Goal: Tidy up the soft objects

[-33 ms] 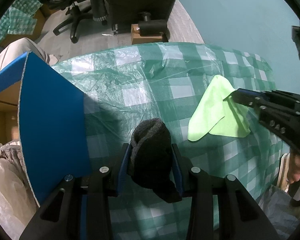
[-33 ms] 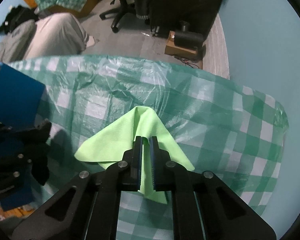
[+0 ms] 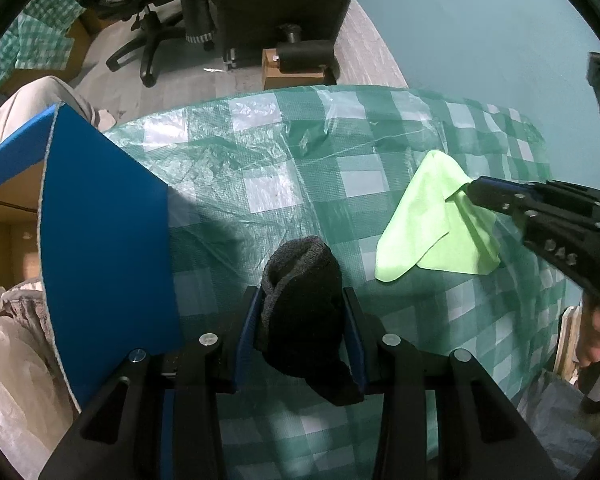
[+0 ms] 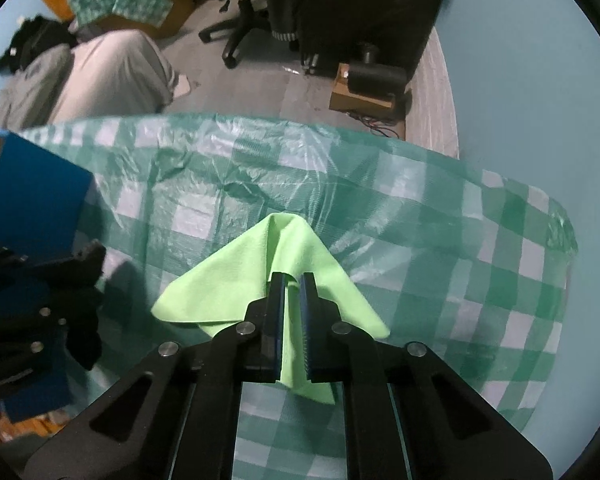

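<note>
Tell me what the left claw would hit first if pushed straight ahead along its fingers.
Probably the green-and-white checked plastic tablecloth. The left claw, shut on a dark knitted sock, points across bare cloth; the blue cardboard box flap lies off to its left. Depth is hard to judge here.

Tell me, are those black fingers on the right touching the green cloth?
Touching. The right wrist view shows the right gripper fingers pinching a raised fold of the green cloth.

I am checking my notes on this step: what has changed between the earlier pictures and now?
Nothing has visibly moved. The right gripper has just been closing its fingers, and they pinch the cloth between them. The left gripper holds the sock as before.
</note>
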Demonstrator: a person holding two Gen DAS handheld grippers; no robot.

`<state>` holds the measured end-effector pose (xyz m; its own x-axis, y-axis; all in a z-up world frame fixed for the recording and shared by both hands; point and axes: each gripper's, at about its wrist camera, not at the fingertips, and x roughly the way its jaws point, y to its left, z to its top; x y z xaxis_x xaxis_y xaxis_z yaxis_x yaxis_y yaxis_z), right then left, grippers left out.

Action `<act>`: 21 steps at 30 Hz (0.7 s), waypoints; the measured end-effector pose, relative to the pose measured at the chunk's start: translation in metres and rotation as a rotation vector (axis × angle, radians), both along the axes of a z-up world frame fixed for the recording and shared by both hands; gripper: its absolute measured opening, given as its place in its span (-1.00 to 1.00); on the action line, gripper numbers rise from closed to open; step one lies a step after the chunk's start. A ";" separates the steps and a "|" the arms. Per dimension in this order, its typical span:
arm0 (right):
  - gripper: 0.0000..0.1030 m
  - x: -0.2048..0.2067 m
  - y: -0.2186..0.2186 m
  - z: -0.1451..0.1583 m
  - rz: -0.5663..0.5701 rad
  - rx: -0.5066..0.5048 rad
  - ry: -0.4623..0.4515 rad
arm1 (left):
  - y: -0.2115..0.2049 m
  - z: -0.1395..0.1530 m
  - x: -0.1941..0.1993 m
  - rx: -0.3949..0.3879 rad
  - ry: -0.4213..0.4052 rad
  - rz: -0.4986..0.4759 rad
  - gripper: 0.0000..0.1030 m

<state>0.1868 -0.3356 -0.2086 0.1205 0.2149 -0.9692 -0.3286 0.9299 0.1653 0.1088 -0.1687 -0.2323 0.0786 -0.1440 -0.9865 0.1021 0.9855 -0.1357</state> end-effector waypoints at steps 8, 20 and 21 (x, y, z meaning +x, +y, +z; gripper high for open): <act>-0.85 -0.007 -0.020 0.013 -0.021 0.107 0.030 | 0.000 0.004 -0.009 -0.001 -0.008 -0.010 -0.23; 0.15 -0.012 -0.044 0.020 -0.042 0.115 0.005 | 0.003 0.005 -0.013 -0.007 -0.007 -0.015 -0.23; 0.16 -0.010 -0.041 0.020 -0.029 0.096 -0.002 | 0.003 0.005 -0.013 -0.006 -0.005 -0.015 -0.23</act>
<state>0.1772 -0.3768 -0.1887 0.1304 0.3035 -0.9439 -0.3025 0.9188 0.2536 0.0955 -0.1661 -0.2275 0.0815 -0.1514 -0.9851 0.1175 0.9830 -0.1413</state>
